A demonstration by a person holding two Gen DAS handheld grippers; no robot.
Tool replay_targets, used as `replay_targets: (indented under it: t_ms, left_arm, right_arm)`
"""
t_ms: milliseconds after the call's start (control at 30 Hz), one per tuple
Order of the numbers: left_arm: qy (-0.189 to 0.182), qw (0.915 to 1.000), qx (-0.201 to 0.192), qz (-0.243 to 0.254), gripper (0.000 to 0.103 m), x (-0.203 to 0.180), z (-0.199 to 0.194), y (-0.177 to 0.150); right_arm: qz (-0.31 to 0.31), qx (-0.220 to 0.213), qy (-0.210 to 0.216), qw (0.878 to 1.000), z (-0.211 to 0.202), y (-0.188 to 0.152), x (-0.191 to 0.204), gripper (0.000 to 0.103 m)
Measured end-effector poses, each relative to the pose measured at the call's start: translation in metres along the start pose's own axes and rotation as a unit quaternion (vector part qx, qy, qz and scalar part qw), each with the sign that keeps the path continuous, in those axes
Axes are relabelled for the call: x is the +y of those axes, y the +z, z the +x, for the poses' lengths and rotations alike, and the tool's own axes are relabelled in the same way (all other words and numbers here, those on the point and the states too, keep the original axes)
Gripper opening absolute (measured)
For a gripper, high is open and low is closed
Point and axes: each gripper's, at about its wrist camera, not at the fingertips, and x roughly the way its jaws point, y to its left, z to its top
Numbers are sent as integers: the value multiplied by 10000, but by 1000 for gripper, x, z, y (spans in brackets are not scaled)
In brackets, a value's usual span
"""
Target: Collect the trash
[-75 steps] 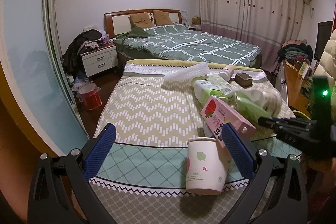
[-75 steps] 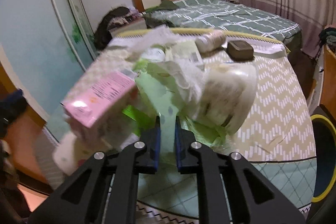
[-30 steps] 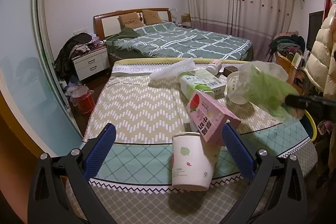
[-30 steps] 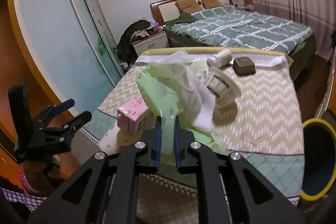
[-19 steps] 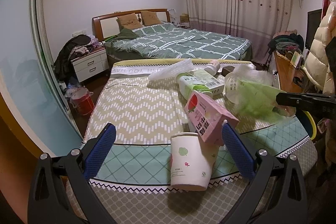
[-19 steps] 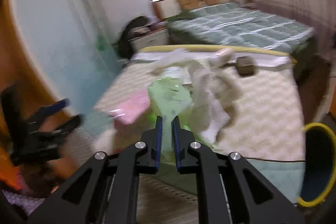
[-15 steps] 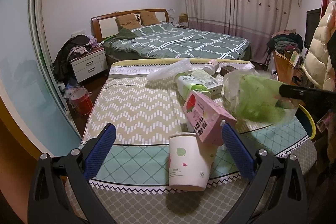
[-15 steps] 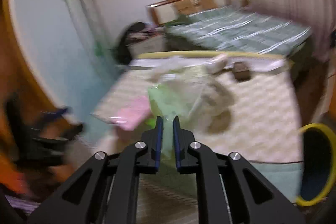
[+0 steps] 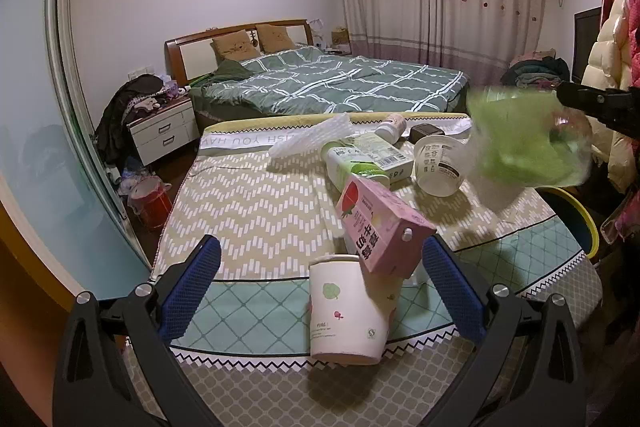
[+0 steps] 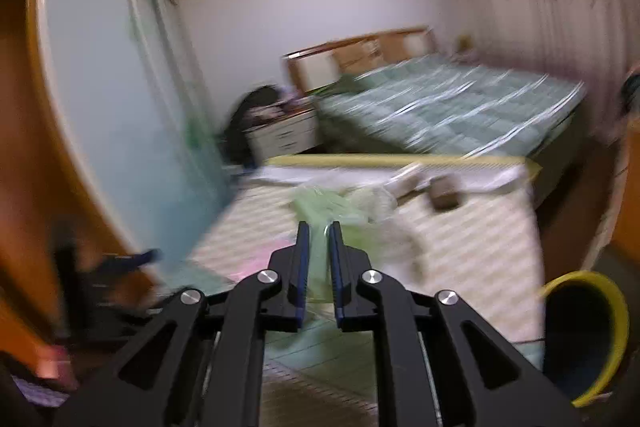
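The right gripper (image 10: 318,227) has its fingers clamped on a green plastic bag (image 9: 520,143), held above the surface (image 9: 248,203) near the yellow-rimmed bin (image 10: 584,339) (likely its destination). The left gripper (image 9: 320,291), fingers apart, frames the paper cup (image 9: 346,311). Next: carry the bag over the bin.

Left gripper (image 9: 320,291) jaws wide apart, gripping nothing, angled down; right gripper (image 10: 318,227) jaws nearly closed, pinching a green bag (image 10: 320,205), blurred, its tip visible at right in left view.
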Motion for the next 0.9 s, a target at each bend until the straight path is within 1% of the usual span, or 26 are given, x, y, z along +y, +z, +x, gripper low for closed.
replay_targets:
  t_ms: [33,100,133,167,200,233,267,367,400,433,500,600,633,667,700,767,833,867,900]
  left_arm:
    - [-6,10000,3,7,99,-1,1,0]
    - [-14,10000,7,24,99,-3,1,0]
    - [-23,10000,11,44,99,-4,1,1]
    - [-27,10000,9,59,99,-5,2,1]
    - [-31,10000,6,77,99,-7,2,2]
    - [-34,9999,0,97,99,-8,2,2]
    - [-37,9999,-7,112,99,-10,2,3]
    - [-45,9999,-32,126,99,-11,1,3]
    - [-51,9999,-32,119,99,-11,1,4]
    - [-62,9999,-33,107,99,-10,1,4]
    - [-68,9999,-40,99,99,-10,1,4]
    - [-70,9999,-35,106,99,-11,1,4]
    - [-63,9999,-29,114,99,-11,1,4]
    - [-61,9999,-28,118,99,-11,0,4]
    - [-62,9999,-33,115,99,-11,0,4]
    - [-65,9999,-35,112,99,-11,1,4]
    - [-73,9999,-33,111,99,-11,1,4]
    - [-75,9999,-34,120,99,-12,1,4]
    - [-73,9999,-35,130,99,-12,1,4]
  right_arm:
    - [4,-31,-9,10000,-1,1,-1,9]
    - [197,53,551,9983,-3,4,-5,6]
    - [127,-19,406,9991,-7,5,-3,6]
    - [-3,-131,136,9998,-9,8,0,4]
    - [-26,-192,81,9998,-11,10,0,1]
    - [0,-179,154,9997,-11,12,-1,0]
    - [-26,-171,120,9998,-12,11,-1,0]
    - [-96,-9,-95,9999,-6,1,-8,1]
    - [-144,104,-266,9995,3,-7,-11,2]
    - [-209,236,-438,9985,7,-14,-13,5]
    - [-224,552,-702,9958,24,-35,-22,26]
    - [-265,1067,-776,9909,56,-68,-33,42]
    - [-291,1176,-796,9894,62,-76,-34,45]
    - [-362,1285,-856,9873,68,-84,-34,50]
    - [-462,1421,-957,9841,75,-93,-34,52]
    - [-493,1585,-1078,9802,82,-102,-36,51]
    - [-411,1732,-1286,9756,89,-108,-47,51]
    - [-385,1775,-1341,9742,92,-111,-54,48]
    - [-337,1839,-1363,9729,94,-113,-58,31]
